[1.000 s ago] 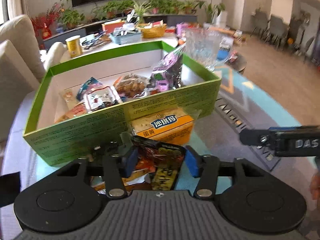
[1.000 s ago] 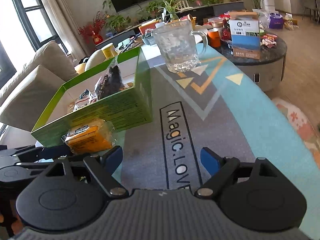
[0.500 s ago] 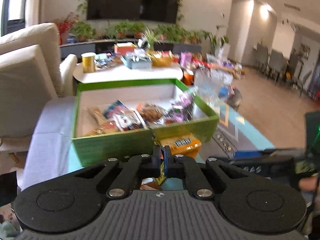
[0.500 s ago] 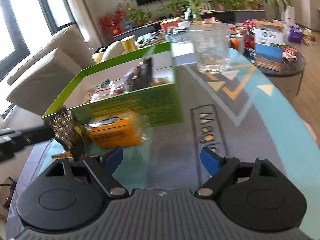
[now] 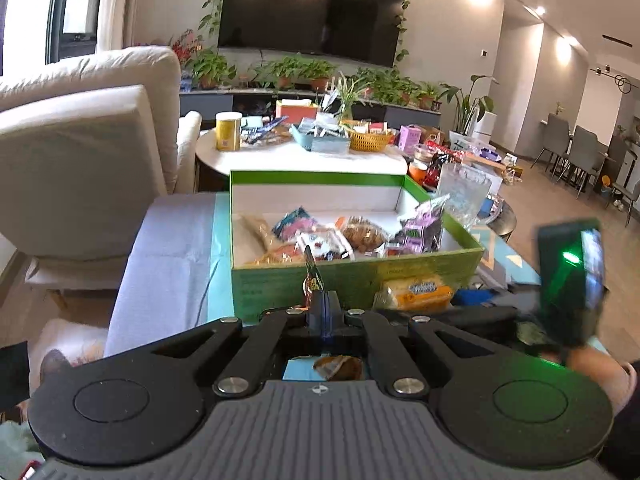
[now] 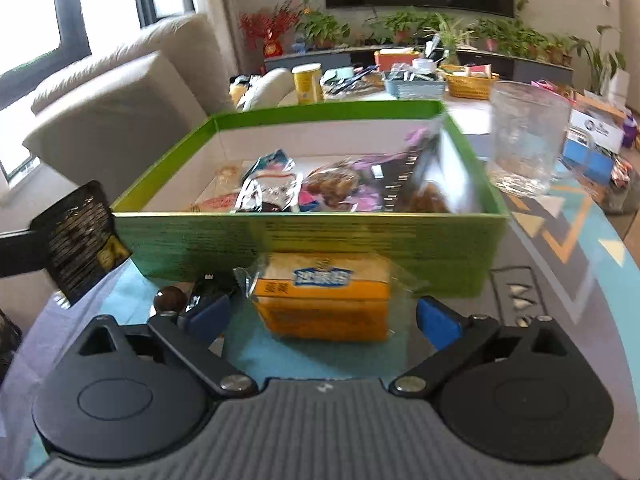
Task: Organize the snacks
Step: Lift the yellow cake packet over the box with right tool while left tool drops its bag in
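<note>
OK, state at that moment, left to right:
Left claw point(image 5: 325, 312): fingers pressed together, pinching a dark snack packet point(image 5: 312, 280) by one end; packet stood up edge-on above the fingertips, in front of the green box. In the right wrist view the same packet point(image 6: 80, 242) hung off the counter at the far left, just left of the box's near corner.
Green box point(image 6: 320, 240): open, sat on the counter point(image 6: 560, 272), held a loose pile of wrapped snacks.
Orange snack pack point(image 6: 324, 300): lay on the counter, against or just short of the box's near wall; couldn't tell which.
Right claw point(image 6: 322, 318): spread wide, blue pads on either side of the orange pack, not pressing it.
Glass mug point(image 6: 528, 136): upright on the counter, right of the box.
</note>
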A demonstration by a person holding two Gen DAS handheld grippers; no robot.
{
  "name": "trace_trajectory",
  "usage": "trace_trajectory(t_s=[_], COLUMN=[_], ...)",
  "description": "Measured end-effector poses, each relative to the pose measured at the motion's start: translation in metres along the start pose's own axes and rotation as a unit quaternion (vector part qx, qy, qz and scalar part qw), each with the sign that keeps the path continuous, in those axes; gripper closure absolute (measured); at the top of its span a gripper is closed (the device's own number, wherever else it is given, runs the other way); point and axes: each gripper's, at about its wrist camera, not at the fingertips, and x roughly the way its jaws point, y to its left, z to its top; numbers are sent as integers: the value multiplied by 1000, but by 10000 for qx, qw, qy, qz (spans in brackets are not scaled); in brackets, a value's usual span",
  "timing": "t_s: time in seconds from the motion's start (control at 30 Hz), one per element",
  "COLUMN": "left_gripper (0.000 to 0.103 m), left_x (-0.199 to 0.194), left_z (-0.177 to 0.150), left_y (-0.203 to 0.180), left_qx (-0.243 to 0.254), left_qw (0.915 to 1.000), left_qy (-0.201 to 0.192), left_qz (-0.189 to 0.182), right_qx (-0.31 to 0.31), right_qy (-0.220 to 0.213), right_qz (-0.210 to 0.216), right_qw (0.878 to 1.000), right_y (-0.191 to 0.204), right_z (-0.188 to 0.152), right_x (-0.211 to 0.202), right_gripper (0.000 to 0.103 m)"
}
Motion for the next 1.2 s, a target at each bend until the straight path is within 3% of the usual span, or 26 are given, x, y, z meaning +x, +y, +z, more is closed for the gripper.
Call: trace_trajectory(t_s=[0.1, 0.2, 0.5, 0.73, 1.2], left_gripper=[103, 103, 103, 103, 103], left_x=[0, 3, 7, 5, 33], left_z=[-8, -12, -7, 14, 67], left_y=[1, 3, -6, -12, -21], left_qx=[-31, -74, 2, 86, 14], left_qw=[9999, 9998, 9994, 9990, 9973], left_qy=[95, 155, 39, -274, -696], left_qz=[-18, -54, -332, -352, -212], right_qx=[-46, 221, 139, 155, 229], right_qy=[228, 139, -481, -994, -1415], right_qz=[-295, -269, -174, -73, -151], right_qw=[9993, 9993, 9986, 9949, 9896], right_y=[4, -3, -8, -2, -18], right_z=[4, 4, 4, 33, 75], right_x=[19, 20, -36, -60, -56], right_gripper=[37, 38, 38, 38, 38])
